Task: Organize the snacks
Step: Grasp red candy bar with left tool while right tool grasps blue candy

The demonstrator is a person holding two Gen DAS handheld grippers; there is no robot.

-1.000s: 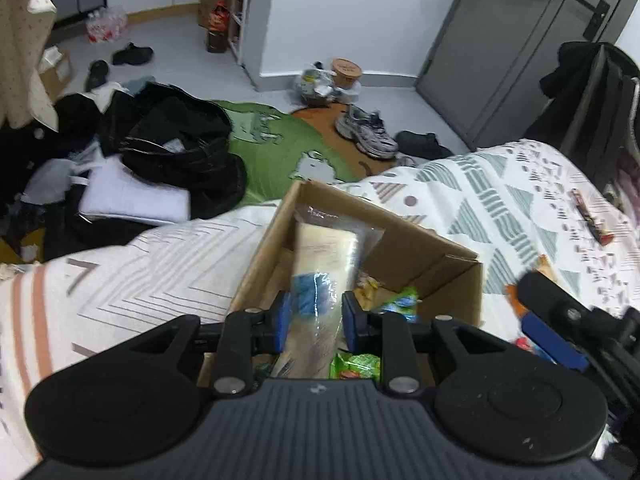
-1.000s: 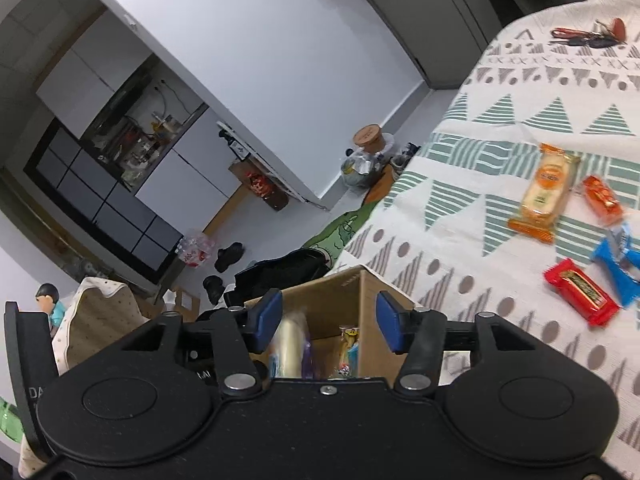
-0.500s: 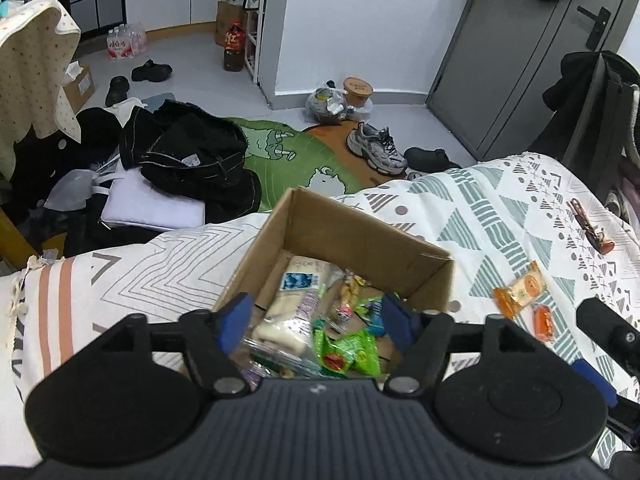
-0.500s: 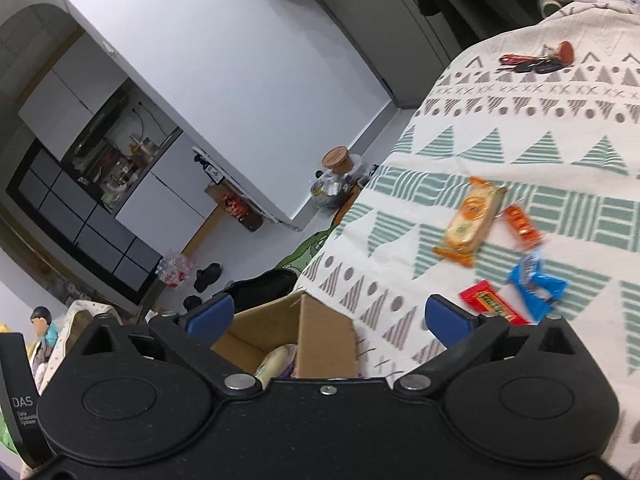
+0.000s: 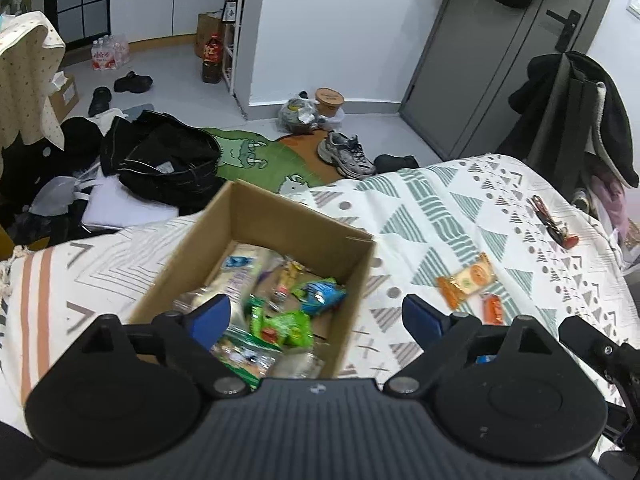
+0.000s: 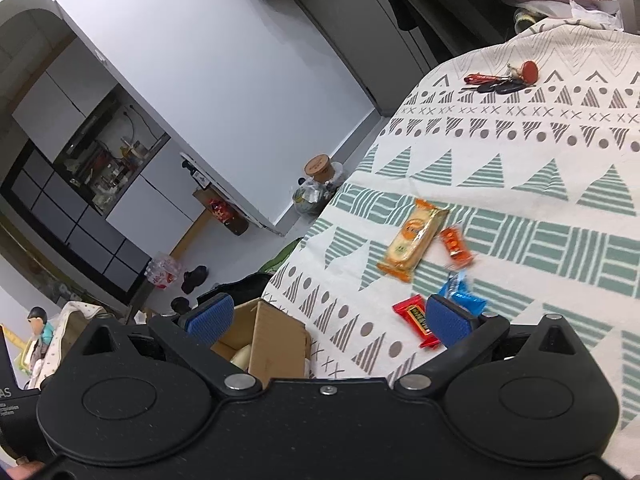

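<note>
A cardboard box (image 5: 244,216) stands on the patterned bedspread (image 5: 448,216) and holds several snack packets, among them a long pale packet (image 5: 236,268). My left gripper (image 5: 316,318) hangs open above the box's near right corner, holding nothing. To its right lie an orange biscuit packet (image 5: 466,278) and a small orange snack (image 5: 491,308). My right gripper (image 6: 328,316) is open above the bedspread, beside the box (image 6: 276,340). Ahead of it lie the orange biscuit packet (image 6: 416,238), a small orange snack (image 6: 454,242), a red bar (image 6: 416,320) and a blue packet (image 6: 460,294).
A bunch of keys (image 6: 500,78) lies far out on the bedspread. Beyond the bed's edge the floor carries black clothes (image 5: 160,160), a green rug (image 5: 256,160) and sneakers (image 5: 346,154). A chair draped with dark clothing (image 5: 580,120) stands at the right.
My left gripper let go of the long pale packet, which now lies in the box, then opened wide and drew back. My right gripper opened wider and swung right toward the loose snacks.
</note>
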